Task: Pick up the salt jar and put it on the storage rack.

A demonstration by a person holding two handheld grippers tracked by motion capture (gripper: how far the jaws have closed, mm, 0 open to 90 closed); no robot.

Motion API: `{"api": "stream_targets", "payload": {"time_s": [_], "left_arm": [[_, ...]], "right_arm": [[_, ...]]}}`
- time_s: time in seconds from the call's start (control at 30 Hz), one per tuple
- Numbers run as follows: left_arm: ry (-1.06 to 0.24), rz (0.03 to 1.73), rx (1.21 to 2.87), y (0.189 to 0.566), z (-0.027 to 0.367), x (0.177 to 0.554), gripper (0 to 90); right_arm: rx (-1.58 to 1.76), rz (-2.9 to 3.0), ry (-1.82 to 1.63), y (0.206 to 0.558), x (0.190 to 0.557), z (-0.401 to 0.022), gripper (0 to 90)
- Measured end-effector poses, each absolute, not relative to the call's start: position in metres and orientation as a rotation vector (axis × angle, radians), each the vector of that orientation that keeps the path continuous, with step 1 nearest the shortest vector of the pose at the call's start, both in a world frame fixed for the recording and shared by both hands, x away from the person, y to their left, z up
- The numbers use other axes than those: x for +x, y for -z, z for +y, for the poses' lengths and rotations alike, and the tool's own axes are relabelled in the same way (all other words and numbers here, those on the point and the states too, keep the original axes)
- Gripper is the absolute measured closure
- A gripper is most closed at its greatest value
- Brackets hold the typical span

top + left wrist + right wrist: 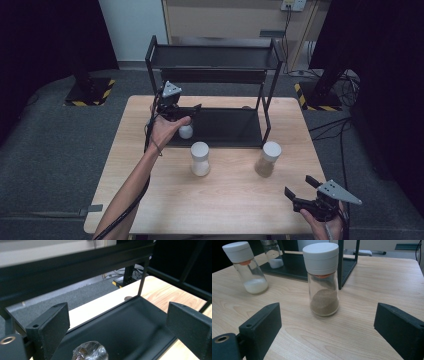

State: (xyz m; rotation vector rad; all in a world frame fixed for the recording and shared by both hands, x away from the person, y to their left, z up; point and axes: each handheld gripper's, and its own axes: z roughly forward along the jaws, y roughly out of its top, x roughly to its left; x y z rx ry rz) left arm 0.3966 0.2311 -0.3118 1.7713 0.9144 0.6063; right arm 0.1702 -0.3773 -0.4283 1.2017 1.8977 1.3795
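While the left hand hovers at the rack, the scene reads as follows.

Left gripper (192, 111): jaws spread wide with nothing between them, over the left end of the rack's lower shelf; no pad touches the jar below.
Small jar (185, 131): stands on the lower shelf at its near-left corner, white powder inside; in the left gripper view its clear top (90, 351) sits just below and between the open jaws.
Rack (215, 57): black, two tiers, on the far half of the bench.
Right gripper (300, 189): jaws open, holding nothing, at the near-right corner of the bench, pointing toward the brown jar.
Brown jar (322, 280): upright on the bench just near the rack's right post, white cap, brown powder in the bottom; well apart from the right gripper.
White jar (200, 158): upright on the bench near the rack's front edge, left of the brown jar, white powder low inside.
Bench (225, 200): light wood.
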Motion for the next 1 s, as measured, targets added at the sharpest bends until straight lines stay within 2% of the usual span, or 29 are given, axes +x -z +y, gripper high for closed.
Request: {"api": "stream_targets", "payload": {"time_s": [0.47, 0.83, 1.0], "left_arm": [[-0.584, 0.775, 1.793, 0.281, 0.259, 0.353, 4.1], [-0.506, 0.693, 1.756, 0.284, 0.289, 0.317, 3.9], [-0.509, 0.674, 1.774, 0.288, 0.297, 0.303, 3.9]], "right_arm": [[1.197, 1.898, -1.372, 0.428, 0.17, -0.376, 7.4], [1.192, 1.897, -1.365, 0.427, 0.169, -0.375, 7.1], [1.192, 1.897, -1.364, 0.427, 0.169, -0.375, 6.9]]}}
